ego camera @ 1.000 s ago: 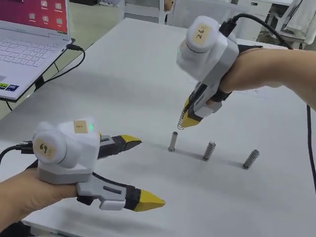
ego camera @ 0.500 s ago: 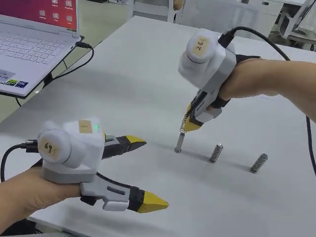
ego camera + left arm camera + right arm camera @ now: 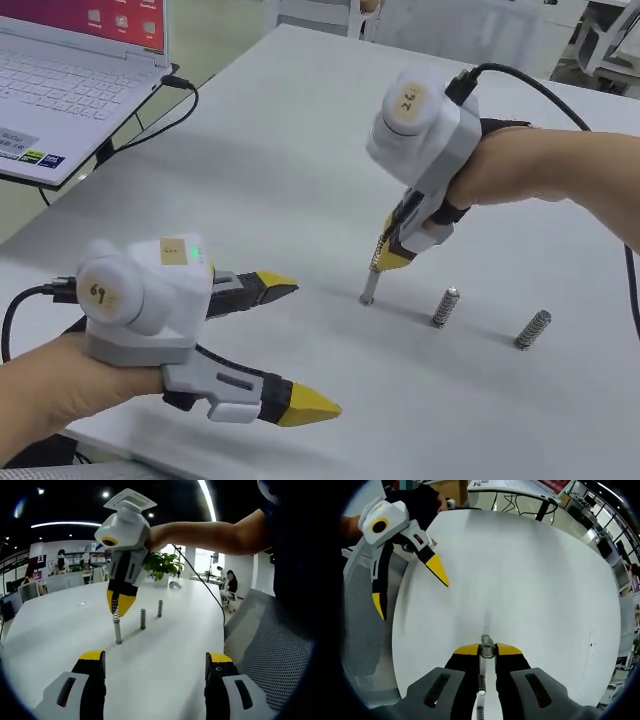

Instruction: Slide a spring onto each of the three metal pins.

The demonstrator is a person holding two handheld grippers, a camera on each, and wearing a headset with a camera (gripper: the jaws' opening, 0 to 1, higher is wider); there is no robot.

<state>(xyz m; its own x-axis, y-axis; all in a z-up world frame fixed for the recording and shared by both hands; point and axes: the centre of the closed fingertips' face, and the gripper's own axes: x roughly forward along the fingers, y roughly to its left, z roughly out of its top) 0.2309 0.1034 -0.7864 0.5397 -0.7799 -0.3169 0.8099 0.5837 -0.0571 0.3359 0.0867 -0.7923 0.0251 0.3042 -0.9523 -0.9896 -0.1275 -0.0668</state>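
Note:
Three metal pins stand in a row on the white table point(image 3: 270, 170). The nearest pin point(image 3: 370, 290) is bare along its lower part; the other two pins point(image 3: 446, 307) point(image 3: 533, 329) each wear a spring. My right gripper point(image 3: 386, 258) points down just above the bare pin and is shut on a small spring point(image 3: 378, 258), whose lower end meets the pin's top. In the right gripper view the spring point(image 3: 487, 647) sits pinched between the yellow tips. In the left gripper view the spring point(image 3: 115, 611) hangs over the pin point(image 3: 118, 632). My left gripper point(image 3: 295, 345) rests open at the near left, holding nothing.
An open laptop point(image 3: 70, 90) sits at the far left edge with a black cable point(image 3: 150, 125) trailing over the table. A black cable point(image 3: 540, 85) runs from the right gripper. People sit at desks point(image 3: 60, 565) in the background.
My right gripper has come down and slightly left with the spring, from above and right of the bare pin to its top. The left gripper has stayed in place, open.

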